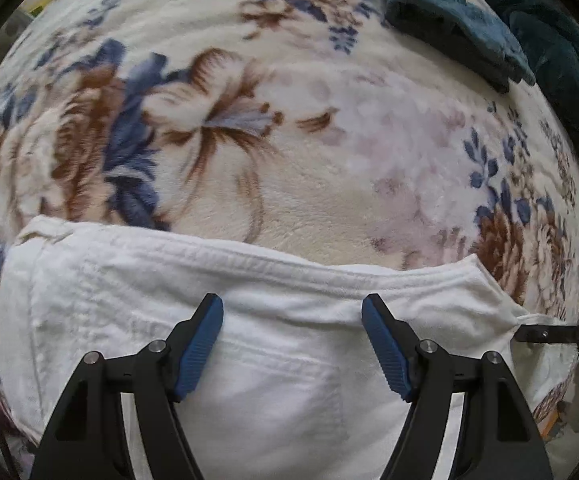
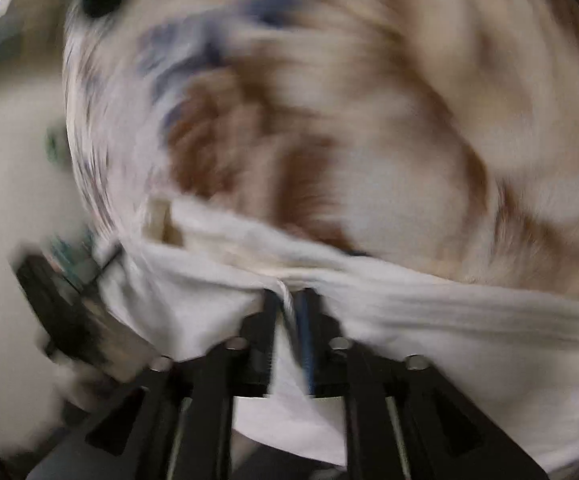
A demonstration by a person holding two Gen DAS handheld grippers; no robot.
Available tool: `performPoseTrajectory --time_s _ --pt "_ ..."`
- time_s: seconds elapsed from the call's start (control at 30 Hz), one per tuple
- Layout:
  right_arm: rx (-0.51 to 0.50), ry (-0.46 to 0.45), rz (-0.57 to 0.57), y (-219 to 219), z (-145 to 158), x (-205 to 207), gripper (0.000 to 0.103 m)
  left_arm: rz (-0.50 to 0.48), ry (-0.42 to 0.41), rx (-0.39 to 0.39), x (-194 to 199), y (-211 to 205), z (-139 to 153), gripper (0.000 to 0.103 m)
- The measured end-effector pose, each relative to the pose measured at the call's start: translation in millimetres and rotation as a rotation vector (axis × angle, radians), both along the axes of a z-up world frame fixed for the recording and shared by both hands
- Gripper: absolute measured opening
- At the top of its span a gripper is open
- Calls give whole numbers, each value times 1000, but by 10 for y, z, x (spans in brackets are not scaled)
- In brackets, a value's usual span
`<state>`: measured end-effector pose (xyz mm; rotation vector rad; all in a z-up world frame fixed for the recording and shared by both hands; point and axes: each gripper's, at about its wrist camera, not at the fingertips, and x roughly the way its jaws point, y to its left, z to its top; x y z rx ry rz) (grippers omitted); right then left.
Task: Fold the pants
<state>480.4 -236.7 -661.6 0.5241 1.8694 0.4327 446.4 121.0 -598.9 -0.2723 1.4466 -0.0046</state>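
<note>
White pants on a floral blanket, a gripper at each end.

The left gripper (image 1: 292,316) points steeply down over the pants (image 1: 249,320), fingers wide, nothing between them. The right gripper (image 2: 289,300) (badly blurred) has its fingers narrowed on a fold of cloth. The waistband runs side to side across the blanket (image 1: 289,120).

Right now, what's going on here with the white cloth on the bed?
A person is folding white pants on a floral blanket, holding a claw in each hand. The left claw hangs open just above the pants near the waistband, gripping nothing. The right claw is nearly closed with white fabric bunched between its fingers at the pants' edge; that view is blurred, so a firm pinch can't be confirmed. A pile of dark teal cloth lies at the blanket's far corner.
</note>
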Motion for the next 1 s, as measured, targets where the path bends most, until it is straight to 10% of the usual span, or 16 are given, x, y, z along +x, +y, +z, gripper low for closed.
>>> performPoseTrajectory --time_s 0.2,0.37,0.43,0.63,1.0 --pt "71 -207 128 695 660 253 64 39 -37 41 -165 68 54 70" --pt "57 -132 153 1377 204 330 61 70 -4 25 -251 160 -122 70" --pt "-22 -126 150 1424 13 380 9 61 -4 20 -281 195 -138 70" --pt "288 237 -229 1011 -566 253 21 57 -17 -13 -306 246 -175 70" --pt "402 256 33 1589 -688 479 59 126 -79 -121 -234 275 30 70"
